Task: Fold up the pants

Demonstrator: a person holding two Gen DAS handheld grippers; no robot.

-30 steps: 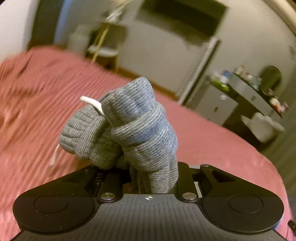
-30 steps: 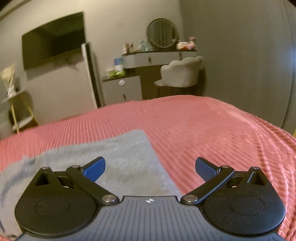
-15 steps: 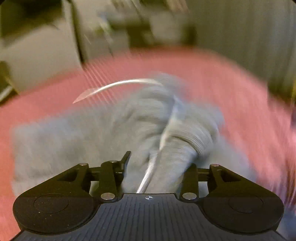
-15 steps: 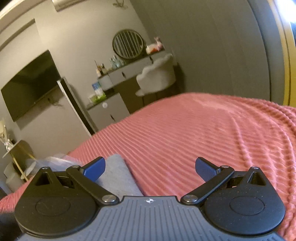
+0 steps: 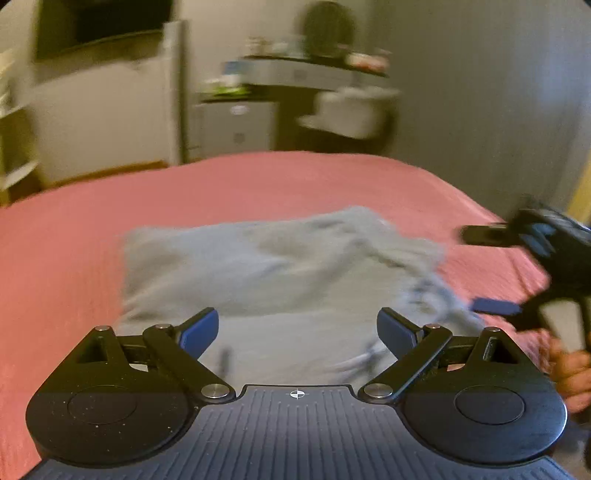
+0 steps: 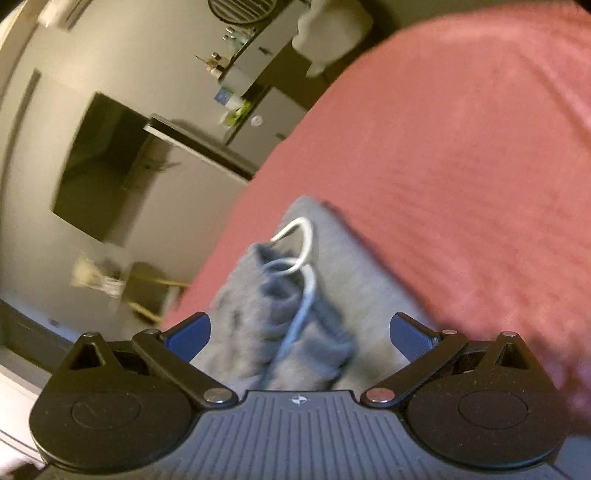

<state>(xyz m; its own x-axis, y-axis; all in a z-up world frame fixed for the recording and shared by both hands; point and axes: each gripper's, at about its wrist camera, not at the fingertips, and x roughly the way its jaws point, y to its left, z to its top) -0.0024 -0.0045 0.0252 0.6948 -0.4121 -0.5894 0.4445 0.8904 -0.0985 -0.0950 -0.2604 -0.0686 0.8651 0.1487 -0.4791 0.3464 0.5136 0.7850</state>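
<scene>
The grey pants [image 5: 280, 273] lie folded in a rough rectangle on the pink bedspread [image 5: 74, 258]. My left gripper [image 5: 297, 328] is open and empty, just above their near edge. My right gripper [image 6: 299, 328] is open, tilted, over the bunched waistband [image 6: 291, 314] with its white drawstring [image 6: 306, 254]. It also shows in the left wrist view [image 5: 517, 273] at the right edge of the pants, held by a hand [image 5: 569, 369]. The frames are blurred by motion.
The bedspread [image 6: 461, 166] stretches around the pants on all sides. Beyond the bed stand a white cabinet [image 5: 236, 125], a dresser with a round mirror [image 5: 325, 26], a white chair [image 5: 354, 107] and a wall television [image 6: 99, 166].
My left gripper was shut on the bunched waistband, swung it over the pants, then opened and let it go. My right gripper stayed open and tilted down toward the waistband.
</scene>
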